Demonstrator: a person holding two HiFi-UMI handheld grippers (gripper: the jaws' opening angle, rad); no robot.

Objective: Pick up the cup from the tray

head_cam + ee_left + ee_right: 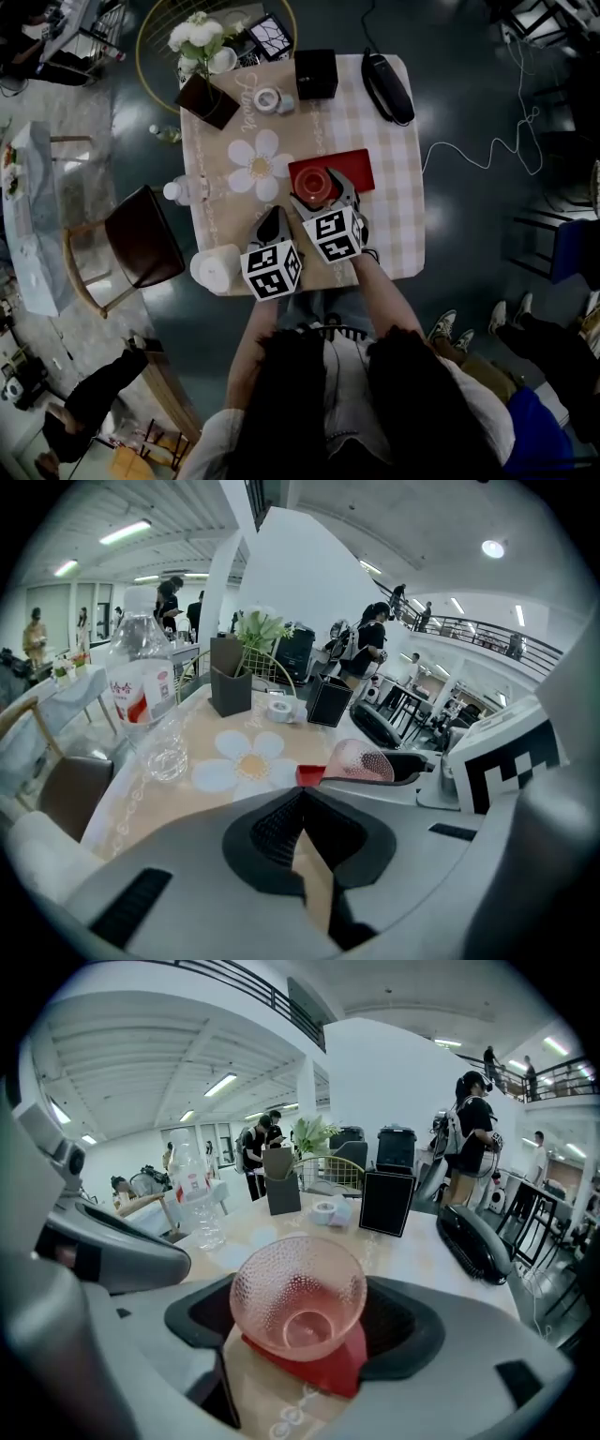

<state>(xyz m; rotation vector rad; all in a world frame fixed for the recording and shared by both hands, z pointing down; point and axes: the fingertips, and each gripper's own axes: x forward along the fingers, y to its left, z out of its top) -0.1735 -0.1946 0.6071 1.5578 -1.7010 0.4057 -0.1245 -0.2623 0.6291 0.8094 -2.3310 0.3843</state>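
Two tools hover over the bench (392, 220). The right tool (305, 1321) grips the pink dimpled cup (295, 1283) between its jaws, the cup tipped with its mouth toward that tool's camera, over the red tray (323, 1371). I cannot tell whether the cup touches the tray. The left tool (302, 799), just beside it, is narrow, its jaw tips together on nothing.

Worktop (389, 187): square, beige-and-white checked cloth, large white daisy print (258, 165) near the middle. Far edge: black cube-shaped box (316, 73), white tape roll (267, 99) just beside it, dark brown square holder (208, 100), white flower bunch (199, 35) behind. Far right corner: black oblong device (388, 86). Left edge: clear plastic bottle (142, 691), red-and-white label, upright. Near left corner: white cylinder (217, 268). Brown chair (141, 234) left of the worktop; white cable (478, 155) on the floor, right.
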